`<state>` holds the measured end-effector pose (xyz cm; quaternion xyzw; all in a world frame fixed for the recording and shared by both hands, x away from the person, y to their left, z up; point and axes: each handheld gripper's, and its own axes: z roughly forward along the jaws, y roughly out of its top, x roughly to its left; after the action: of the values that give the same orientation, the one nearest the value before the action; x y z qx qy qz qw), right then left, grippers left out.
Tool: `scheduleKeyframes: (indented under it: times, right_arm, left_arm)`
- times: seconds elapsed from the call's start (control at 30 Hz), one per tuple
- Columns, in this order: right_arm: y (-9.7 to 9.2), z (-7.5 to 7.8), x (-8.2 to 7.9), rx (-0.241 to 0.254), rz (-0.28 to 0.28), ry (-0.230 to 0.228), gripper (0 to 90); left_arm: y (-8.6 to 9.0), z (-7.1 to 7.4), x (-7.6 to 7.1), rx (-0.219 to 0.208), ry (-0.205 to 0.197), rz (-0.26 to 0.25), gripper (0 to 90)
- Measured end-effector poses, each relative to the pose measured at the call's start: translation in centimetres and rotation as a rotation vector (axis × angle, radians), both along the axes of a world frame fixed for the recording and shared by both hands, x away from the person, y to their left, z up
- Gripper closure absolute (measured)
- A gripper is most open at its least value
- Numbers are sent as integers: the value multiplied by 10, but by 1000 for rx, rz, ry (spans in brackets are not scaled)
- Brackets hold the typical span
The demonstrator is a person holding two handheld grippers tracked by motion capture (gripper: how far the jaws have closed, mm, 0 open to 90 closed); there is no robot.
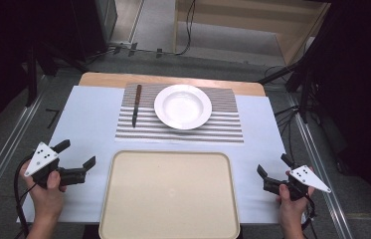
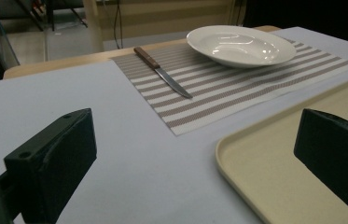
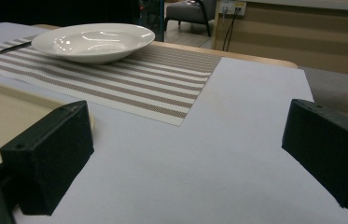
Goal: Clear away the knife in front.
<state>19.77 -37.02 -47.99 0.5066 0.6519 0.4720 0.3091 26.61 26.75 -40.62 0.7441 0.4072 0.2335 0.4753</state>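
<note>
We've got a white-covered surface (image 1: 88, 124) in a dim room; plate (image 1: 182, 106) and knife (image 1: 136, 105) on the far-edge placemat (image 1: 223, 127), both tools, left (image 1: 78, 155) and right (image 1: 272, 168), spread wide, gripping nothing, at the near corners

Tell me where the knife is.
In the high view the knife lies on the striped placemat, along its left edge, just left of the white plate.

readable text: none | labels: none | numbers: none
</note>
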Motion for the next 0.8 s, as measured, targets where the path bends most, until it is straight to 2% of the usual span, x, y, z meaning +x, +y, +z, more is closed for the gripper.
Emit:
scheduleKeyframes:
  times: [0.23, 0.33, 0.53, 0.7, 0.8]
  right_arm:
    - [0, 0, 0, 9, 0, 2, 5]
    - [0, 0, 0, 8, 2, 0, 5]
    - [0, 0, -1, 4, 3, -6, 5]
    - [3, 1, -2, -13, 7, -10, 5]
    - [3, 1, -2, -11, 10, -10, 5]
  left_arm:
    - [-14, 14, 19, -10, -20, 4, 0]
    - [-22, 20, 33, -28, -1, 2, 0]
    - [-31, 24, 49, -26, -2, -1, 0]
    - [-41, 25, 70, -50, 3, 3, 0]
    - [-49, 24, 80, -47, 13, -11, 0]
